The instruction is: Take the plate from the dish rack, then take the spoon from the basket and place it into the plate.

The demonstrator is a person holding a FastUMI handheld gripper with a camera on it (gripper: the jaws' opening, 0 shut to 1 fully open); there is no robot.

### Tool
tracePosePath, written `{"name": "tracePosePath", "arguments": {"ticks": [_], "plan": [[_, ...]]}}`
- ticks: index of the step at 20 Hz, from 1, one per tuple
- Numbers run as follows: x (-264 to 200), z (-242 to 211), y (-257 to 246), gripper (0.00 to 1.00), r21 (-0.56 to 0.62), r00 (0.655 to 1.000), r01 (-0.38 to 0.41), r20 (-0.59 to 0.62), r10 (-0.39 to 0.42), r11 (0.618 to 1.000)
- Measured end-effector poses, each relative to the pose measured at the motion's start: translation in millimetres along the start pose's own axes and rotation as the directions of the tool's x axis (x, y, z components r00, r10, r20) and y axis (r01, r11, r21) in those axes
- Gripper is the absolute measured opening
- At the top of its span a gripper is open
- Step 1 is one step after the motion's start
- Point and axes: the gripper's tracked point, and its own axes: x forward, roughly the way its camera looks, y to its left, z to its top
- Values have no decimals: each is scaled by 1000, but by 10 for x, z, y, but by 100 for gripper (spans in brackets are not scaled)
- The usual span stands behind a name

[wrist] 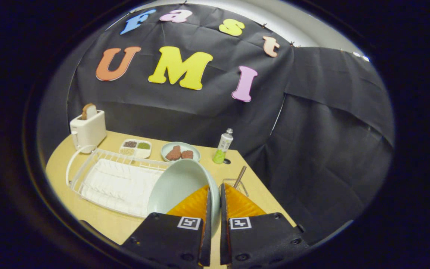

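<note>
1. The gripper (pixel 214 194) is closed nearly to touching, its two fingers pinching the right-hand rim of the pale green plate (pixel 177 186). Both fingers appear to press on the rim, one on each face.
2. The plate stands tilted, its hollow face turned left toward the white dish rack (pixel 99 175). Its lower edge is hidden behind the fingers, so the view does not show whether it has cleared the rack or rests on anything.
3. The step in hand is judged to be carrying the plate off the rack to a bare patch of the bench (pixel 99 220).
4. The wire basket (pixel 235 185) sits just right of the fingers, near the bench's right edge, with the spoon (pixel 240 176) handle rising out of it. The plate rim is close beside it.
5. Recommended handling: keep the pinch firm, since the hold is on one edge only and the plate's weight hangs to the left. Travel level and slowly.
6. Set-down should be flat and hollow side up, near the basket but apart from it, so the spoon has a short path.
7. Risks: the plate twisting in the pinch, or its rim knocking the basket or the rack wires.
8. Further off stand a toaster (pixel 88 130), a bottle (pixel 223 147) and a bowl (pixel 180 151), all well away from the work.
</note>
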Motion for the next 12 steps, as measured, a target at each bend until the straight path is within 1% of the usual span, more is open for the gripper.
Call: {"name": "tracePosePath", "arguments": {"ticks": [2,4,6,8,10,12], "plan": [[-69,-249,-25,13,90,996,-77,-47,81,993],[-59,-550,-27,12,157,983,-141,-97,158,977],[-32,-907,-9,12,216,957,-202,-163,239,955],[44,-1240,68,12,282,919,-259,-223,326,924],[164,-1490,96,12,330,887,-290,-259,381,898],[296,-1670,73,12,348,877,-282,-284,387,894]]}}
